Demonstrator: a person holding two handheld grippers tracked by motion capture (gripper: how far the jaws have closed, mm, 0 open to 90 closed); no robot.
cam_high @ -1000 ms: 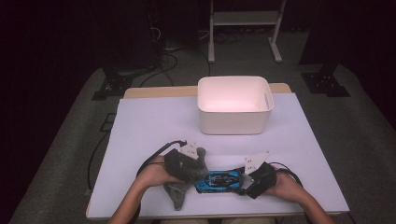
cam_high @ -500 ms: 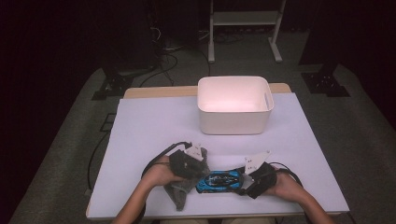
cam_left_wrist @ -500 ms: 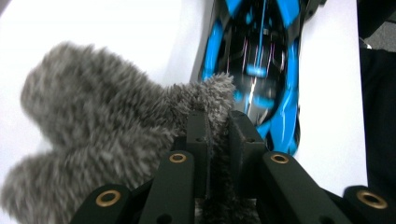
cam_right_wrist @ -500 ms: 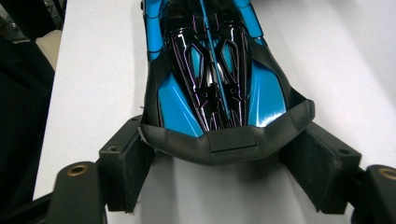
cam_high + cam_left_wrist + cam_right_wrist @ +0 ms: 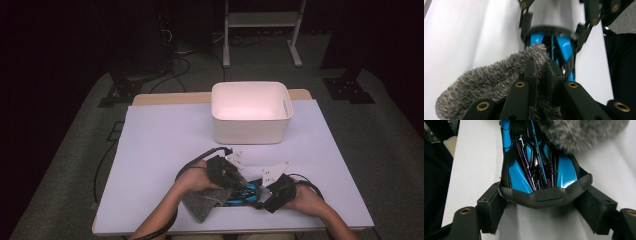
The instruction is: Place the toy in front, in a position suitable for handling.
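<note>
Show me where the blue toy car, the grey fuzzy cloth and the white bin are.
car [image 5: 536, 165], right gripper view, on its blue and black body.
cloth [image 5: 486, 82], left gripper view, on its fuzzy pile.
bin [image 5: 250, 131], high view, on its front wall.

Your left gripper [image 5: 540, 67] has matte black jaws with flat, square-edged fingers [image 5: 530, 72] and brass-ringed pivot holes. Your right gripper [image 5: 544, 212] has blocky black pads and the same brass eyelets. Each carries a pale three-cornered plate on top and trails a black cable.
</note>
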